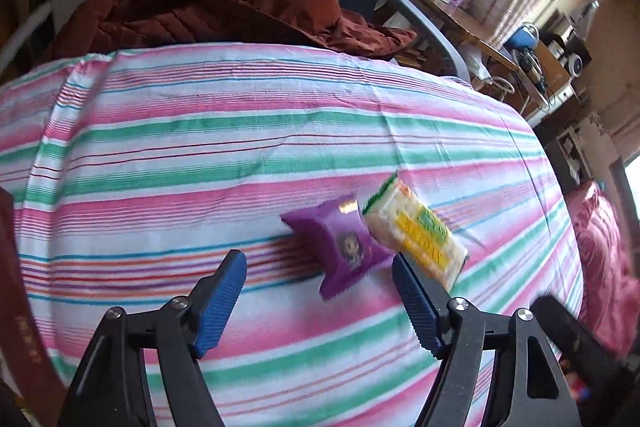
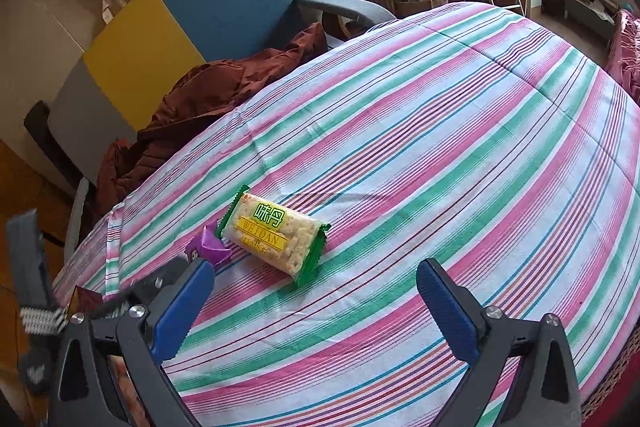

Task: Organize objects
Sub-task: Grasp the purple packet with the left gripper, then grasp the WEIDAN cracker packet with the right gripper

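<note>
- Two snack packets are lying side by side on the striped cloth (image 1: 200, 131) covering the surface: a purple packet (image 1: 340, 245) and a green-and-yellow rice-cracker packet (image 1: 416, 231).
- In the left wrist view, the left gripper (image 1: 320, 273) is tilting steeply down toward the cloth, its blue fingers (image 1: 220, 299) standing apart at the bottom centre of the frame. The purple packet is sitting just beyond the gap, nearer the right-hand finger, and nothing is being pinched; the picture is blurring slightly.
- In that view the purple packet is lying lower centre, its long axis slanting from upper left to lower right, with the cracker packet touching or almost touching its right edge and slanting the same way.
- In the right wrist view, the right gripper (image 2: 316, 281) is also angling down over the cloth, its jaws spread wide and empty at the bottom of the frame.
- There the cracker packet (image 2: 276, 235) is resting flat at centre left, ahead of the gap, its long axis running from upper left to lower right, sawtooth ends pointing those ways.
- The purple packet (image 2: 208, 247) is peeking out just left of it, partly hidden behind the blue left-hand finger (image 2: 180, 307).
- A rust-brown garment (image 2: 192, 99) is bunching on a blue-and-yellow chair (image 2: 224, 3) in the upper left.
</note>
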